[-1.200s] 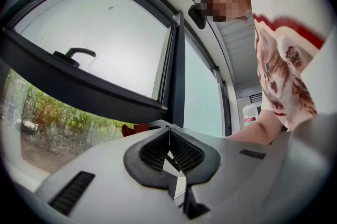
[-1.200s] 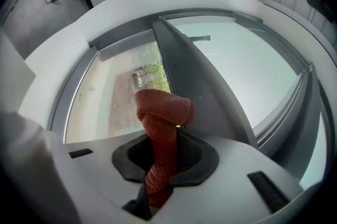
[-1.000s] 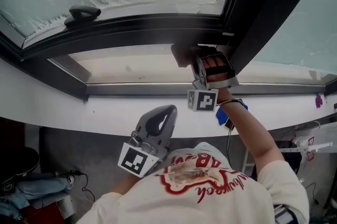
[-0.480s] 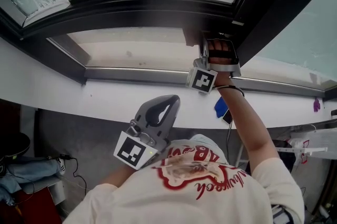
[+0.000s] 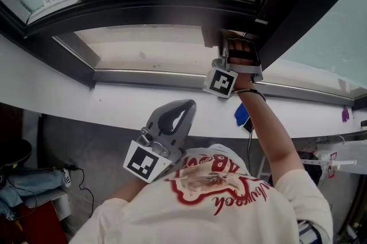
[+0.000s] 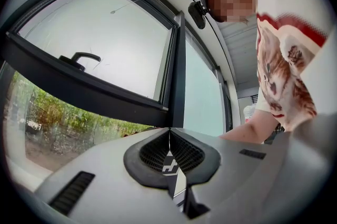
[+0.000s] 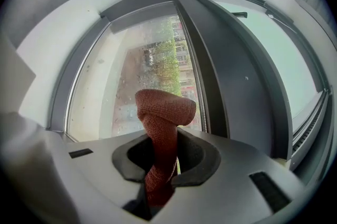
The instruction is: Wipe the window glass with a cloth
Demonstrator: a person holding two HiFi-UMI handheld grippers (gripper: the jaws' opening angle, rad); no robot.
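Window glass (image 7: 138,81) spread left of the dark mullion (image 7: 221,70). Well below that mullion hung the left gripper (image 6: 169,136), jaws clenched on nothing. Just beside it, the right gripper (image 7: 160,165) pinched the reddish cloth (image 7: 160,112), whose contact with the glass was unclear.

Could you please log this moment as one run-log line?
right gripper: shut on rust-red woven cloth | cloth at lower window glass | left gripper: shut, empty, low by chest

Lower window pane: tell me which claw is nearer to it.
Right. The right claw holds the red cloth up at the pane; the left claw hangs back below the white sill.
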